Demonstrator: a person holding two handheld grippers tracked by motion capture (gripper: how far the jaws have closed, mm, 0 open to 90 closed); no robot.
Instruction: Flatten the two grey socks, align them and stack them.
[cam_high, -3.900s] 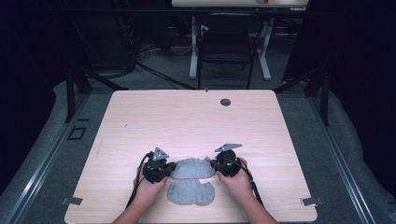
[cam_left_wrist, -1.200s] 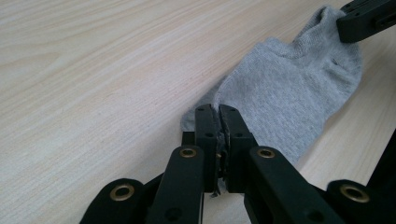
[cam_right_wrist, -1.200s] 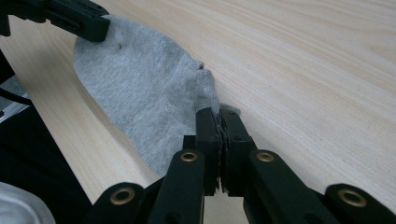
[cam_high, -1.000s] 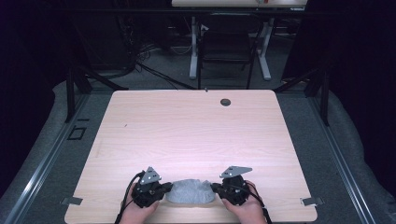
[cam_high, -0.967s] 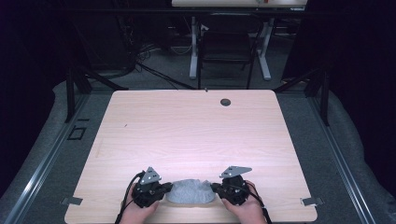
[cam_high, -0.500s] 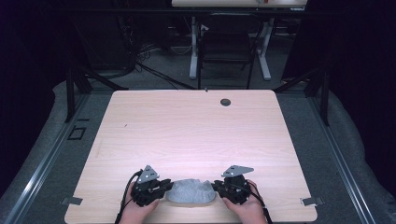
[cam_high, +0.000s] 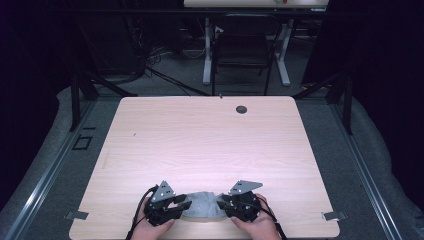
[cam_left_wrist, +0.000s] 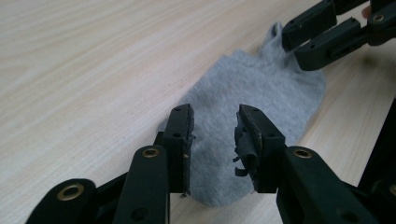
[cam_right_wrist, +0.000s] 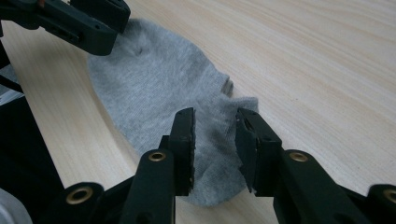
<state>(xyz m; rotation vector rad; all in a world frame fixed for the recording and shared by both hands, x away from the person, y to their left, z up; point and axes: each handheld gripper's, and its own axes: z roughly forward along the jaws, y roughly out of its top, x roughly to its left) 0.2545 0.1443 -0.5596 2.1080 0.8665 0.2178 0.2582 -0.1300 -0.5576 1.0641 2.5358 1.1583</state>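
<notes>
Dark floor, cables and the legs of another desk fill the top of the high view, and below them a pale wooden bench (cam_high: 210, 145) takes up the middle of the frame, bare apart from a small round hole (cam_high: 241, 109) near its far edge. At the bottom centre, close to the near edge, a grey sock (cam_high: 202, 205) lies flat on the wood between two hands. Its long axis runs left to right across the picture, one end toward each gripper. In the right gripper view a small tab sticks out at the far side of the end nearest that camera, which suggests the heel or cuff; which end is the toe I cannot tell for sure.

Both grippers have just been opening. A second ago they were pinched on the two ends of the sock; now the left gripper (cam_left_wrist: 215, 133) has its jaws apart with the sock's end lying slack beneath the gap, and the right gripper (cam_right_wrist: 215, 135) stands the same way over the other end. Neither pair of pads presses the fabric. The hands themselves have hardly moved.

By my reading, this is the release after the sock was pulled flat or folded and set down, so this step looks finished and the grippers are free to draw away.
</notes>
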